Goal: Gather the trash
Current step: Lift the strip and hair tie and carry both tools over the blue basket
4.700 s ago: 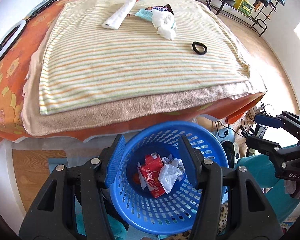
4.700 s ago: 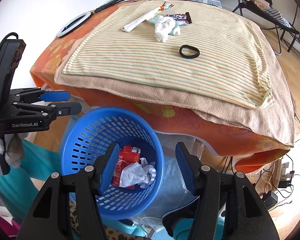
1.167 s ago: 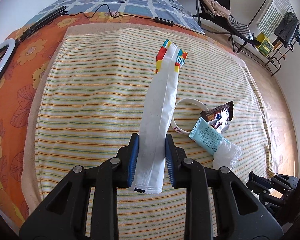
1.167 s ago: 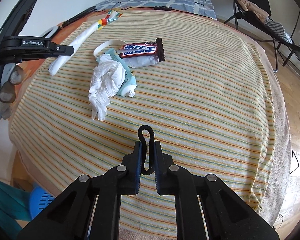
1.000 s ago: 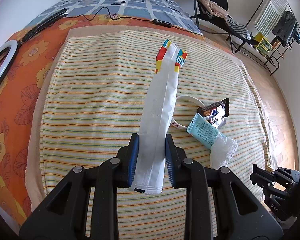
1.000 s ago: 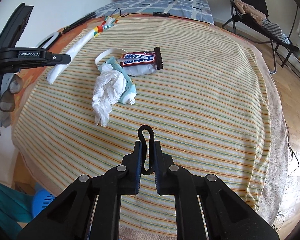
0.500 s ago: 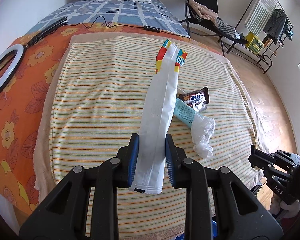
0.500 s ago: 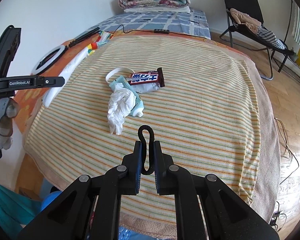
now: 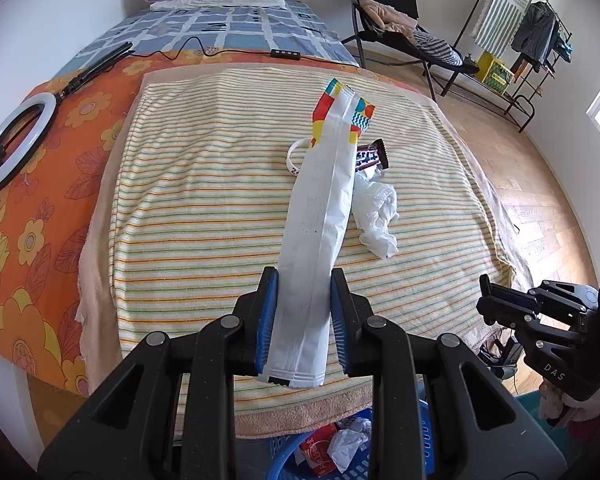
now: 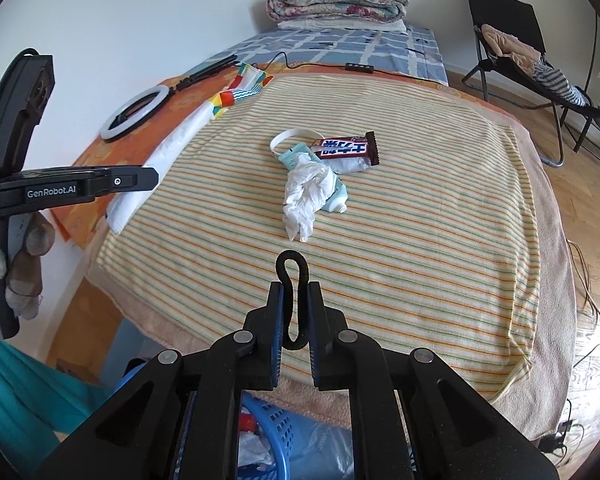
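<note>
The left gripper clamps a long white plastic wrapper. The right gripper pinches a black elastic hair loop, both above the striped blanket's near edge.

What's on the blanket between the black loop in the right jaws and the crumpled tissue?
Nothing: in the right wrist view, only bare striped blanket separates black loop and tissue.

White wrapper and black band held aloft; tissue perhaps crumpled.
</note>
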`<state>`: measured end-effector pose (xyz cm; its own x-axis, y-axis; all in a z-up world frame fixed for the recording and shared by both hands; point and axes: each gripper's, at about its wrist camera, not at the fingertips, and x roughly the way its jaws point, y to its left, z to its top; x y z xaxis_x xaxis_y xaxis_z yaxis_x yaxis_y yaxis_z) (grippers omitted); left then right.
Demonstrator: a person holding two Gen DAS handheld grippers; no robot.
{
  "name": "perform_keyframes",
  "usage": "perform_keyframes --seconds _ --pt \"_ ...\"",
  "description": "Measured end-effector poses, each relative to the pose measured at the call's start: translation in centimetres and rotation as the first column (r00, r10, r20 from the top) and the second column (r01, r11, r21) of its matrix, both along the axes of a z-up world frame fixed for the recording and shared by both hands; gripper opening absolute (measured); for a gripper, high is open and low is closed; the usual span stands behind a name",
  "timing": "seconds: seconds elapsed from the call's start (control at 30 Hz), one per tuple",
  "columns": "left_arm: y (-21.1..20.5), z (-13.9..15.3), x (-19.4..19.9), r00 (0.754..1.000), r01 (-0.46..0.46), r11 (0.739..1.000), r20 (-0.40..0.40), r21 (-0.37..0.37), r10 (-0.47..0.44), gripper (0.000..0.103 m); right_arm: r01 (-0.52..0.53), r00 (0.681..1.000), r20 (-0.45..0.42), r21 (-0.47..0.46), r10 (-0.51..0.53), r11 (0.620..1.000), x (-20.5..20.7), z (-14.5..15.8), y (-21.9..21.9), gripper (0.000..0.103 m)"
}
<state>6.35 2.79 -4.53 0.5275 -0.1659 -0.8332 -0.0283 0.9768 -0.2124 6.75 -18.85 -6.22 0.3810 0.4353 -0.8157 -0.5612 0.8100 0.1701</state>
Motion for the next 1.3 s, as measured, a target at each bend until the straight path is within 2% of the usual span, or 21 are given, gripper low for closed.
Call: perform_keyframes --seconds 0.37,0.53,1.07,1.3 --pt "-2.4 1.1 -5.7 1.0 0.027 1.0 0.015 0.011 -0.027 0.025 -0.035 0.999 -0.033 0.025 0.036 0.999 -4.1 0.0 -1.0 0.009" --pt "-3.6 1.0 -8.3 0.999 0.043 0.999 0.014 -0.007 -0.043 0.025 -0.053 0.997 -0.047 0.03 0.054 0.998 -6.1 0.0 -1.5 0.009" --pt "-5.9 -1.6 -15.2 0.998 0.059 0.998 -0.023 -0.02 -0.059 0.025 -0.103 0.988 -0.116 0.036 0.106 0.994 -11.2 -1.2 -2.0 0.009" --pt "-6.6 -2.8 -16.7 0.995 0.081 0.997 -0.056 -0.012 -0.081 0.025 -0.114 0.98 -0.163 0.019 0.115 0.993 -12.2 -2.8 -1.9 0.009"
